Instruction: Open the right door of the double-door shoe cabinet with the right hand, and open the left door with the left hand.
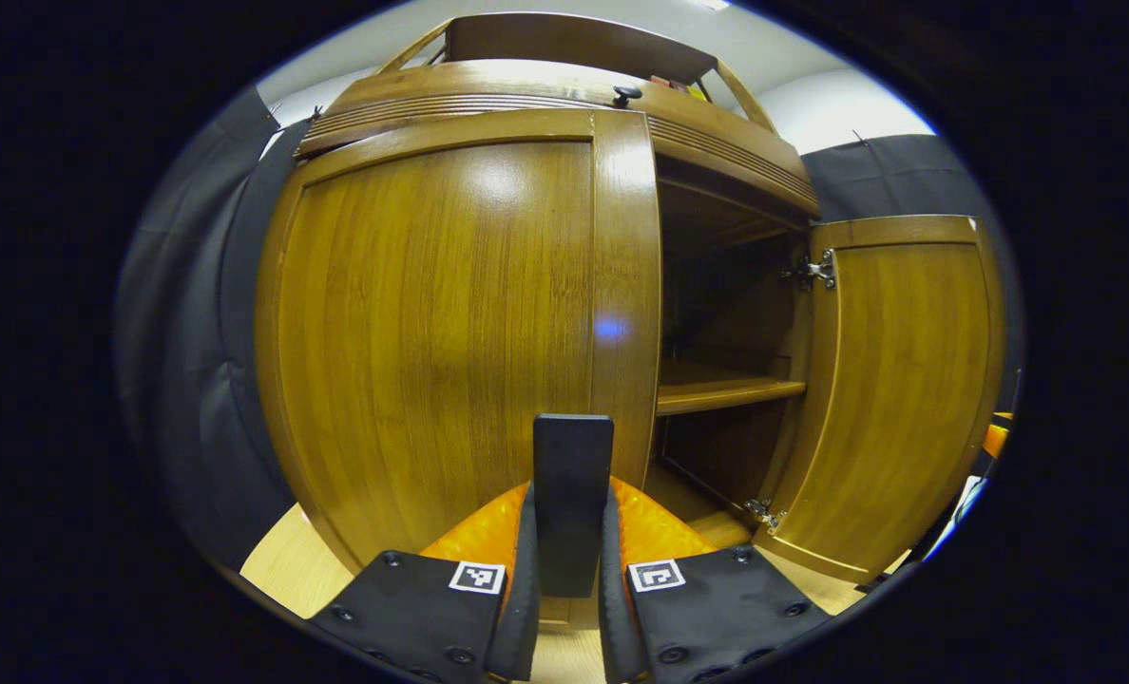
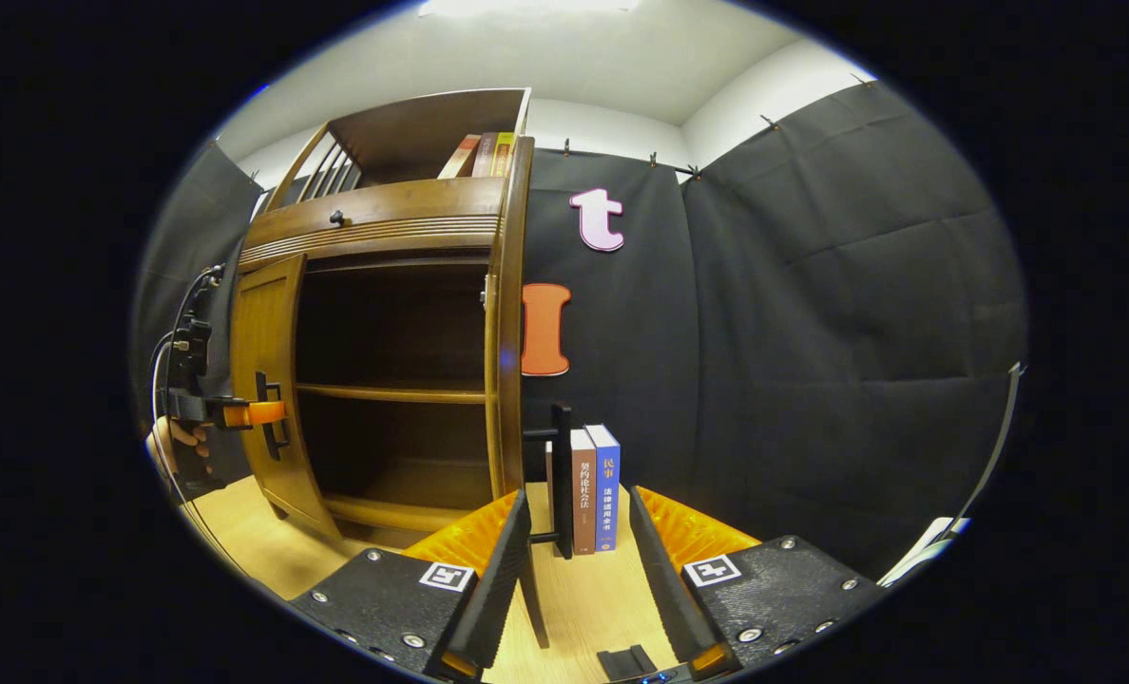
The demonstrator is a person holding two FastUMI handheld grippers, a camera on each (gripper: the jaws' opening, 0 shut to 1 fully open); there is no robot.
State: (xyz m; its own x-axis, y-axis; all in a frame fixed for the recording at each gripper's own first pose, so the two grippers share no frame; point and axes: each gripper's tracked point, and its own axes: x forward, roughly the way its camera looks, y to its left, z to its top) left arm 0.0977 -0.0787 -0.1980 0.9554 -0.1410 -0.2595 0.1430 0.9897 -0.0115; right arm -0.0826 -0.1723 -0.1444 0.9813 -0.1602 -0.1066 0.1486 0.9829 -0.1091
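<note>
The wooden shoe cabinet's left door (image 1: 431, 323) is close in front in the left gripper view. Its black upright handle (image 1: 572, 475) stands between my left gripper's (image 1: 570, 499) fingers, which are shut on it. The right door (image 1: 907, 380) is swung wide open. In the right gripper view the left door (image 2: 265, 399) looks slightly ajar, with the left gripper (image 2: 241, 413) and a hand (image 2: 180, 446) at its handle. The right door (image 2: 510, 323) shows edge-on. Its black handle (image 2: 561, 475) stands just ahead of my open right gripper (image 2: 574, 570), nearer the left finger.
Inside the cabinet are a shelf (image 1: 731, 389) and dark compartments. A drawer knob (image 2: 336, 217) sits above the doors, with books (image 2: 484, 152) on top. Two books (image 2: 595, 489) stand on the wooden floor (image 2: 583, 608) beside the cabinet. Black cloth walls close in on both sides.
</note>
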